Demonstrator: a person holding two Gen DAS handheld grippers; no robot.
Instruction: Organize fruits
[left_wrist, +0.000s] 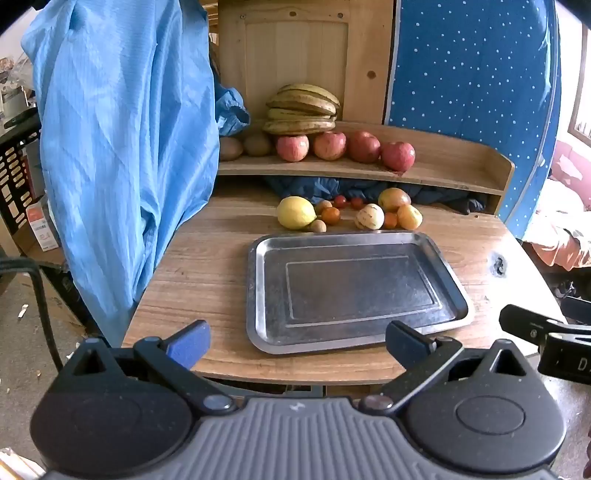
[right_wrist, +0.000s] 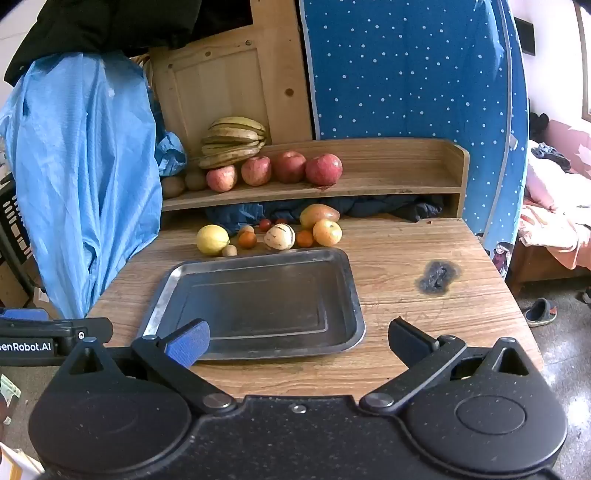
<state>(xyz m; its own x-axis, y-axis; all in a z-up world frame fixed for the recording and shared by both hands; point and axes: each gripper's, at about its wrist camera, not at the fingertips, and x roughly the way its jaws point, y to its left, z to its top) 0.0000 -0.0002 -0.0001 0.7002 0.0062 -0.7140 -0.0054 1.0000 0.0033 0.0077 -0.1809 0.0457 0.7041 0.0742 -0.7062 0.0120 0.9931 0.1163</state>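
Both claws are hovering at the near edge of the counter (right_wrist: 406, 258), angled down. The left claw (left_wrist: 295, 343) & right claw (right_wrist: 297, 341) are both standing wide apart w/ nothing between the pads, touching nothing.

The metal tray (right_wrist: 352, 295) is sitting bare in the middle of the counter. The loose fruit is lying in a cluster just past the tray's far rim: lemon (right_wrist: 212, 239) at far left, a small brown round fruit (right_wrist: 229, 250) just beside it, a small orange one (right_wrist: 247, 239), cherry tomatoes (right_wrist: 265, 224) further back, a striped pale melon-like fruit (right_wrist: 280, 236) in the middle, another small orange one (right_wrist: 304, 238), a yellow-orange round fruit (right_wrist: 327, 232) & a mango (right_wrist: 318, 214) at the right. On the shelf (right_wrist: 388, 184) behind, four apples (right_wrist: 323, 169) are lining up w/ bananas (right_wrist: 232, 146) & kiwis (right_wrist: 173, 185) to the left.

Handling, my guess: lemon & striped fruit are looking firm, smooth, roundish, so likely to roll or squirt out; prob. best gripping across the widest middle, pads level. Tomatoes are looking soft-skinned & tiny, needing a light squeeze. Mango is prob. heaviest; taking it across the short axis seems safest. Fruits are touching each other, so nudging neighbours is a risk.
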